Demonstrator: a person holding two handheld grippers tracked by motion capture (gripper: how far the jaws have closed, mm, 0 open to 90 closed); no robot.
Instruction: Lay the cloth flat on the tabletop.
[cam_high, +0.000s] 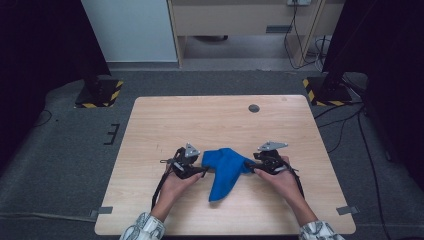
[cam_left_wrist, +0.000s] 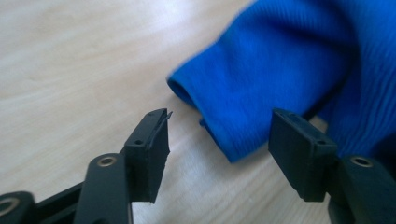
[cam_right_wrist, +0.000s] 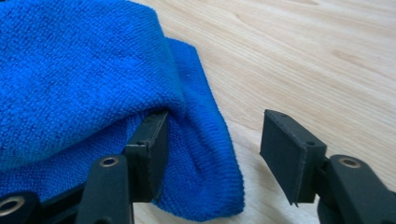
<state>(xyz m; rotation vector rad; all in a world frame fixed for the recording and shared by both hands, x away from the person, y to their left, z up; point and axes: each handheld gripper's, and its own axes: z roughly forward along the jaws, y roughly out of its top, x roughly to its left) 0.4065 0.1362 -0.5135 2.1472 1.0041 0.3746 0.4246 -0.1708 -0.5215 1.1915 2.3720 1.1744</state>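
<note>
A crumpled blue cloth (cam_high: 225, 170) lies on the wooden table (cam_high: 200, 115) between both hands. My left gripper (cam_high: 204, 171) is at the cloth's left edge, jaws open. In the left gripper view a folded corner of the cloth (cam_left_wrist: 280, 70) rests on the wood just ahead of the gap of the left gripper (cam_left_wrist: 219, 140), and neither pad presses it. My right gripper (cam_high: 251, 167) is at the cloth's right edge, jaws open. In the right gripper view a flap of the cloth (cam_right_wrist: 70, 70) lies in the gap of the right gripper (cam_right_wrist: 215, 144), against the left pad and apart from the right pad.
A small dark round disc (cam_high: 254, 108) sits in the tabletop near the far edge. Grey carpet surrounds the table, with two yellow-and-black striped stand bases (cam_high: 100, 93) at the far corners and cables (cam_high: 345, 125) on the floor to the right.
</note>
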